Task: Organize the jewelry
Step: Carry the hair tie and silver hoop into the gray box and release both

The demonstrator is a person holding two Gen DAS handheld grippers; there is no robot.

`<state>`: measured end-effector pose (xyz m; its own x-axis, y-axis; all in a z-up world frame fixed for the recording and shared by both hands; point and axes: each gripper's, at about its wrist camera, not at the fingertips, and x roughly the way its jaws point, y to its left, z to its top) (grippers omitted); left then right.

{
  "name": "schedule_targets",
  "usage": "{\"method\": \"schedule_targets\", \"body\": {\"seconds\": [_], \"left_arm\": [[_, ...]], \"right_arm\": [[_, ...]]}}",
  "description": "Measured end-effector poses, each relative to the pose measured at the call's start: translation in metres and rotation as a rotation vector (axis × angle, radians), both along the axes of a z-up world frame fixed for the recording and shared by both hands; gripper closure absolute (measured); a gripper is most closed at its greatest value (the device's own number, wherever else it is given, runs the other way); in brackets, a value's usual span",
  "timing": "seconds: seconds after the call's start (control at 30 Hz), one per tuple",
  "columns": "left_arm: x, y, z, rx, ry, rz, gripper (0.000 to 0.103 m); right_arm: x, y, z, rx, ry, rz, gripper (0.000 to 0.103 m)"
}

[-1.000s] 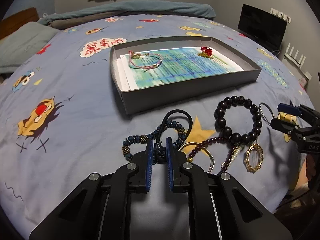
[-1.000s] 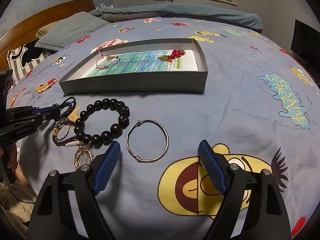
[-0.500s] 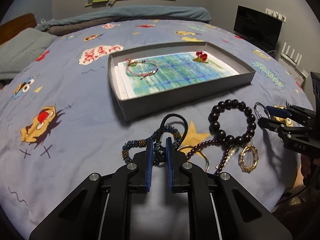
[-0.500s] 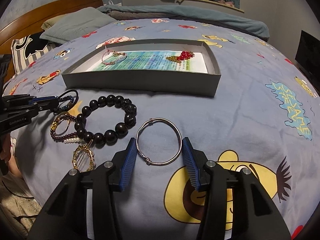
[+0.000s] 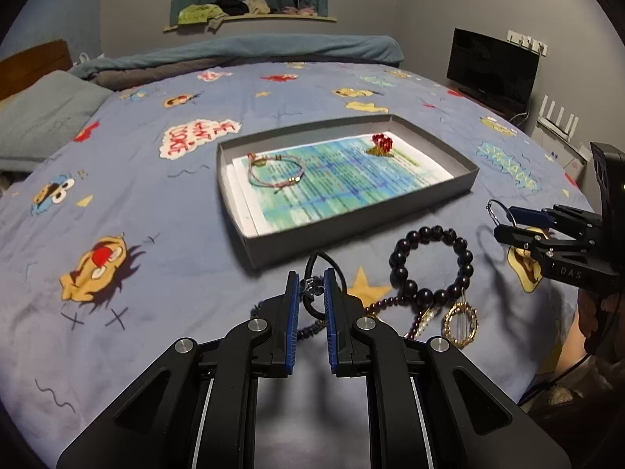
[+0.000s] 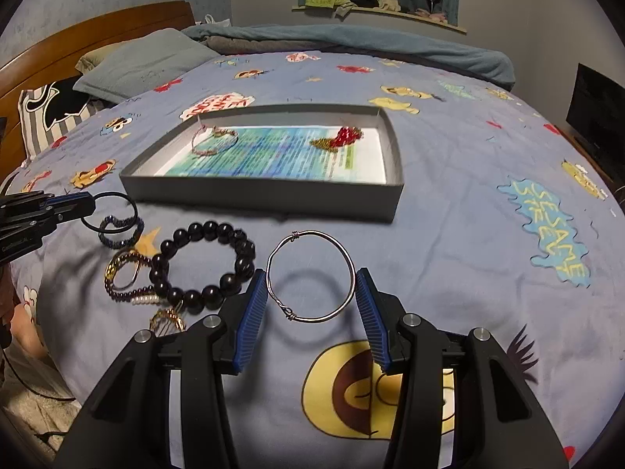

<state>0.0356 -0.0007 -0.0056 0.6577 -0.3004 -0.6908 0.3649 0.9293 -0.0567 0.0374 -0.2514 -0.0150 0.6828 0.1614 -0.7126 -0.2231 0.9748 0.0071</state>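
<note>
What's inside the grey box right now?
In the grey box: a printed sheet, a pink cord bracelet and a red-and-gold piece on top. Anything beneath the sheet is hidden.

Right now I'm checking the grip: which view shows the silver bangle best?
The right wrist view: the bangle shows whole, between the right gripper's jaws. The left wrist view shows only its edge, past that gripper.

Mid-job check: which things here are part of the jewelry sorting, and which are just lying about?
Part of the job:
- grey tray
- silver wire bangle in the right gripper
- black cord loop in the left gripper
- black bead bracelet
- gold ring pendant
- pink bracelet and red charm, already in the tray

Lying about:
- pillow
- folded blanket
- monitor
</note>
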Motion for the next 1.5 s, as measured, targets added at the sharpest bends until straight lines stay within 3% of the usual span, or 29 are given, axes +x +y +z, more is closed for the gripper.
{"method": "schedule_targets", "body": {"seconds": [0.4, 0.73, 1.0, 1.2, 1.5], "left_arm": [[0.013, 0.001, 0.030, -0.024, -0.051, -0.009, 0.090], [0.057, 0.000, 0.034, -0.020, -0.041, 0.023, 0.090], [0.086, -0.006, 0.021, -0.008, -0.006, 0.043, 0.090], [0.111, -0.010, 0.002, -0.036, 0.071, 0.066, 0.090], [0.121, -0.011, -0.021, -0.016, 0.142, 0.079, 0.090]], "right_arm": [[0.025, -0.009, 0.028, -0.011, -0.034, -0.031, 0.057], [0.065, -0.010, 0.037, -0.022, -0.030, -0.035, 0.057], [0.092, -0.003, 0.029, -0.018, 0.006, -0.035, 0.057], [0.116, 0.005, 0.016, -0.007, 0.056, -0.037, 0.057], [0.137, 0.013, -0.005, -0.023, 0.134, -0.031, 0.057]]}}
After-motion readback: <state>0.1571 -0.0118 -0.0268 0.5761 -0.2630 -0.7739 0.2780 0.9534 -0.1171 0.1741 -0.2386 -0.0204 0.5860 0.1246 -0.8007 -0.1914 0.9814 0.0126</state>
